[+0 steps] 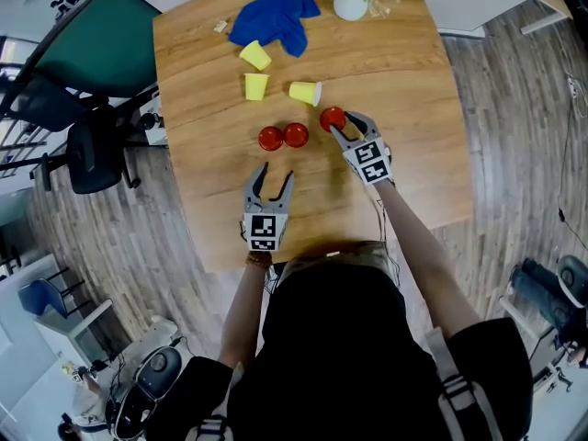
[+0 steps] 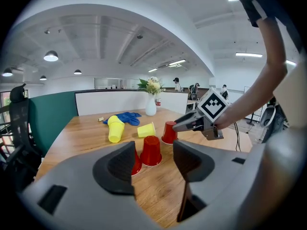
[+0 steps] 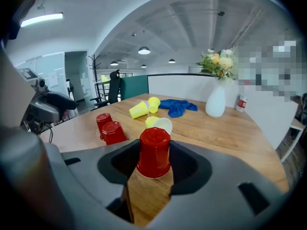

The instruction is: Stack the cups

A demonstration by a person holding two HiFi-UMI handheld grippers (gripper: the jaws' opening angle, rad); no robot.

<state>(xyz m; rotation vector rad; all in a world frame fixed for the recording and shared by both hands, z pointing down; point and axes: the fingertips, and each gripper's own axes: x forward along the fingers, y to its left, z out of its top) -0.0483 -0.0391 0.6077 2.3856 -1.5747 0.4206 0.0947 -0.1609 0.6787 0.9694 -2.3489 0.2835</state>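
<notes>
Three red cups stand upside down on the wooden table. My right gripper has its jaws round the rightmost red cup, and in the right gripper view the pads press on both sides of that red cup. To its left the other two red cups stand side by side. Nearer to me, my left gripper stands open and holds nothing. In the left gripper view one red cup shows between its fingers, farther off. Three yellow cups lie behind.
A crumpled blue cloth lies at the back of the table. Beside it stands a white vase with flowers. A black office chair stands off the table's left edge. A green divider runs along the back left.
</notes>
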